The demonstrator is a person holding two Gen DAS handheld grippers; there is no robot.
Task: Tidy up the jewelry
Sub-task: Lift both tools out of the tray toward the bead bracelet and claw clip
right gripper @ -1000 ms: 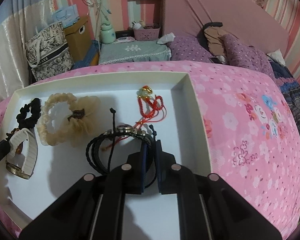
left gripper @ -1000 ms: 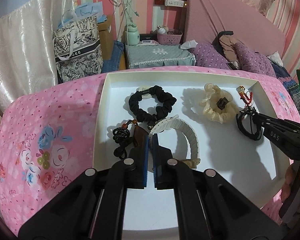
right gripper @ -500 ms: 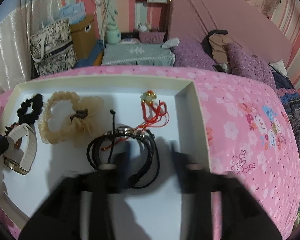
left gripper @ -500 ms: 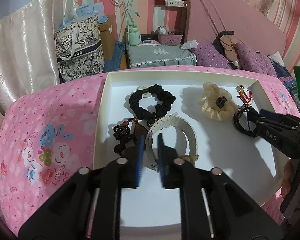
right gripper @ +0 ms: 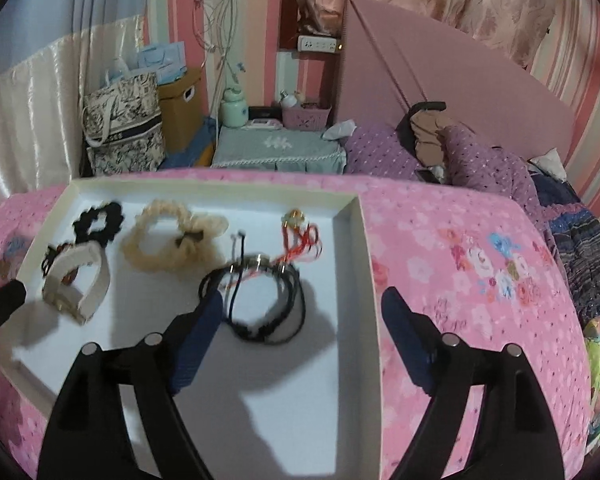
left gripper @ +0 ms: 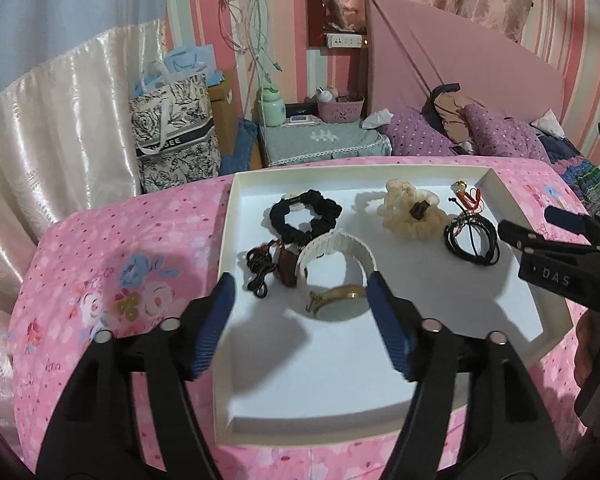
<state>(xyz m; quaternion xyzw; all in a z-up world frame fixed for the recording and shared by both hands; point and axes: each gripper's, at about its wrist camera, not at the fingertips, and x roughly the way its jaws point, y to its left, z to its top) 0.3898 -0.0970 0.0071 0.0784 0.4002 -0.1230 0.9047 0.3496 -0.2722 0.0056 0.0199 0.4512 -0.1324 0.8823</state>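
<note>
Left gripper (left gripper: 300, 300) jaws opening, empty, white-strap gold watch (left gripper: 336, 276) just ahead, right gripper (right gripper: 302, 316) jaws opening, empty, black cord bracelets (right gripper: 260, 300) ahead, shallow white tray (left gripper: 512, 216).

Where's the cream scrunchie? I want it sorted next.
In the left wrist view, the cream scrunchie lies at the white tray's far side, between black scrunchie and black cord bracelets.

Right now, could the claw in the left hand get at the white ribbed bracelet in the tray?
Probably yes. The left claw, its jaws opening and empty, sits just short of the white ribbed bracelet, with nothing lying over it. The brown bead cord crowds one side, so it might snag.
</note>
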